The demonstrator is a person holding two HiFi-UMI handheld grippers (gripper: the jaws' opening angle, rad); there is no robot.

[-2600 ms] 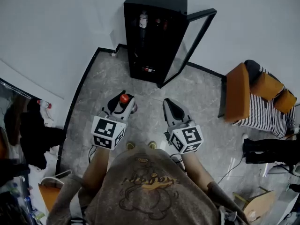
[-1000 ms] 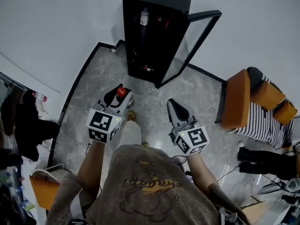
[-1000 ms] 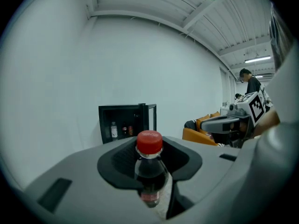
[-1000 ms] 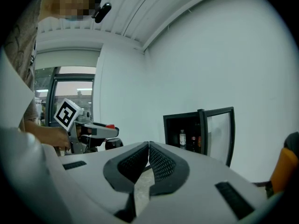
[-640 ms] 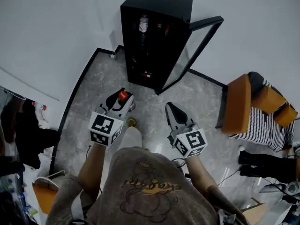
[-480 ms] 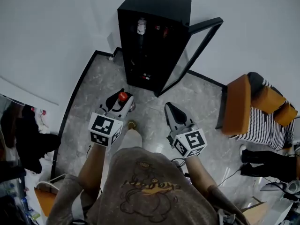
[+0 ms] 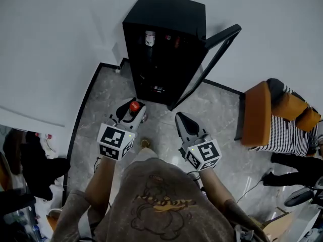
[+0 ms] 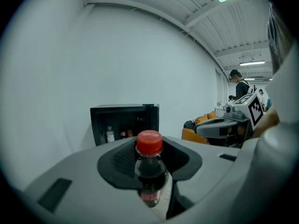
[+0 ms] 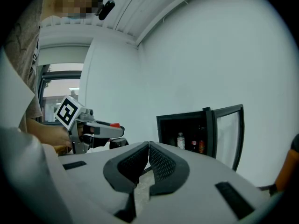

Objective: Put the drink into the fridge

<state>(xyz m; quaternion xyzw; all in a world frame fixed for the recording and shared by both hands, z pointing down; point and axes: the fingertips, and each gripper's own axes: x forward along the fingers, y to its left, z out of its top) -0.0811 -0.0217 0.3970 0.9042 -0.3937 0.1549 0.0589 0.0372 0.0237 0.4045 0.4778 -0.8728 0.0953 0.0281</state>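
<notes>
My left gripper [image 7: 132, 110] [image 8: 150, 164] is shut on a dark cola bottle [image 8: 150, 174] with a red cap [image 7: 134, 106], held upright by its neck. Ahead stands a small black fridge [image 7: 164, 44] [image 8: 124, 125] [image 9: 187, 129] against the white wall, its glass door [image 7: 209, 62] [image 9: 229, 132] swung open to the right. A few bottles [image 7: 149, 37] stand on its top shelf. My right gripper [image 7: 182, 122] [image 9: 148, 160] is shut with nothing between its pads, level with the left one, both a short way in front of the fridge.
An orange armchair [image 7: 260, 112] with a striped cushion stands to the right. Dark clutter [image 7: 35, 160] lies at the left beyond the black floor border [image 7: 83, 110]. Grey marble floor [image 7: 106, 105] lies between me and the fridge. People stand far right in the left gripper view.
I have stepped closer to the fridge; it looms larger and more directly ahead. Both grippers keep the same pose, the bottle still held in the left one.
</notes>
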